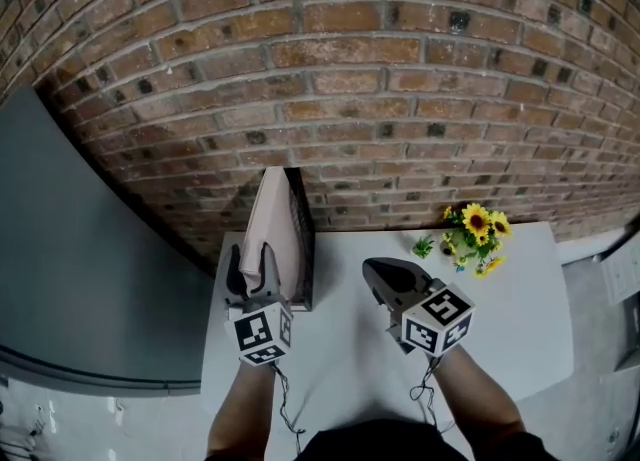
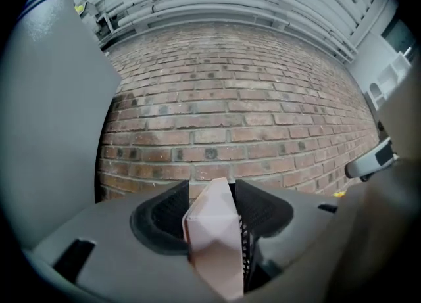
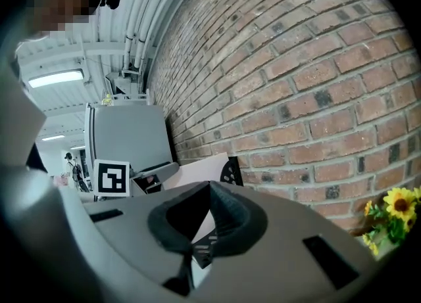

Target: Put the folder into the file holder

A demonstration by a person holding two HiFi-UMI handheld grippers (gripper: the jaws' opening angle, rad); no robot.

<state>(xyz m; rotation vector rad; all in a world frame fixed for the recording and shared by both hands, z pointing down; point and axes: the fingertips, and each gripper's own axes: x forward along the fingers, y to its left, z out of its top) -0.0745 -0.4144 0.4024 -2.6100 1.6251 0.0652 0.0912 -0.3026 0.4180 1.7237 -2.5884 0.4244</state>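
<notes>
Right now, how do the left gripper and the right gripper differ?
The left gripper has its jaws apart; the right gripper has them shut. The left gripper has the pink folder between its jaws, at the file holder; the right gripper holds nothing. Both point toward the brick wall over the white table.

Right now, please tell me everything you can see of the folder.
The folder is pale pink, thin, card-like and plain. It stands on edge inside the black mesh file holder at the back left of the table, by the brick wall, leaning left. Its near edge lies between the parted jaws of the left gripper.
</notes>
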